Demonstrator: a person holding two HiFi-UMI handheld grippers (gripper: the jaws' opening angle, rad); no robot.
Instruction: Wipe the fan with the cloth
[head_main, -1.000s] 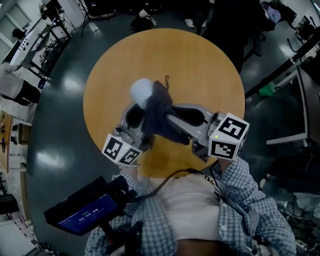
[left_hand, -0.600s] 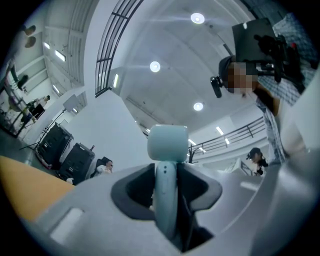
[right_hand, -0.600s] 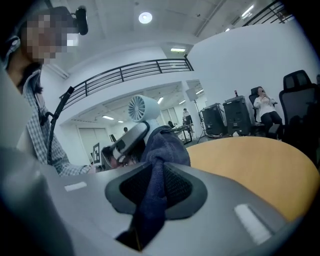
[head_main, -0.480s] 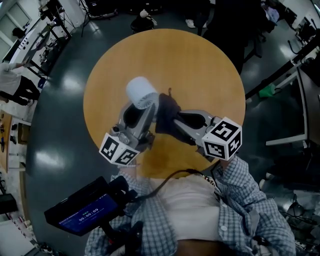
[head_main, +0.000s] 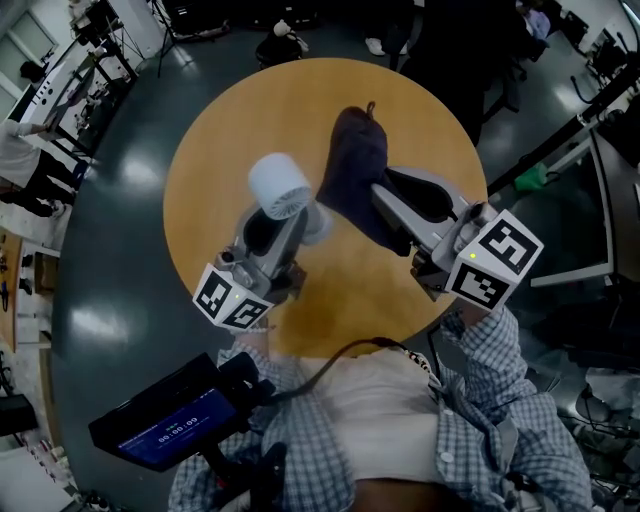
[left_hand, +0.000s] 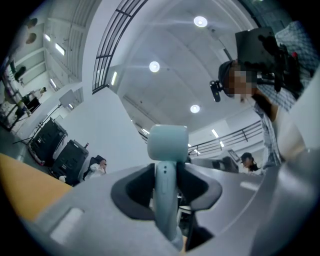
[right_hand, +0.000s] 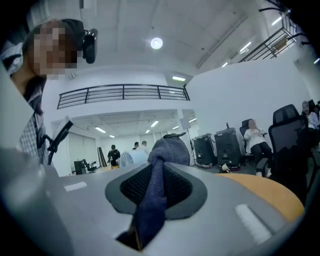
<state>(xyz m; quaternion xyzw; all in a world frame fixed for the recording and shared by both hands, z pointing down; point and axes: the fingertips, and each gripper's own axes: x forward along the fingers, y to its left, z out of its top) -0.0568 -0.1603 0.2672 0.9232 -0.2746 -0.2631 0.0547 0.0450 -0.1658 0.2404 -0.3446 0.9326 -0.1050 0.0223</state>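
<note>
A small white hand-held fan (head_main: 280, 185) stands out over the round wooden table (head_main: 250, 100), and my left gripper (head_main: 283, 222) is shut on its handle. In the left gripper view the fan (left_hand: 167, 144) rises upright between the jaws of the left gripper (left_hand: 166, 190). A dark blue cloth (head_main: 355, 165) hangs bunched from my right gripper (head_main: 385, 200), which is shut on it. The cloth sits to the right of the fan, apart from it. In the right gripper view the cloth (right_hand: 166, 150) runs through the jaws of the right gripper (right_hand: 156, 187) and bulges past their tips.
Dark floor surrounds the table. A black device with a blue screen (head_main: 165, 420) hangs at the person's waist. Chairs, desks and equipment cases (right_hand: 227, 147) ring the room, with seated people beyond. The table's edge (right_hand: 265, 192) shows at the right.
My right gripper has carried the cloth off the fan, up and to the right, leaving the fan's head uncovered. The left gripper has stayed almost still with the fan.
</note>
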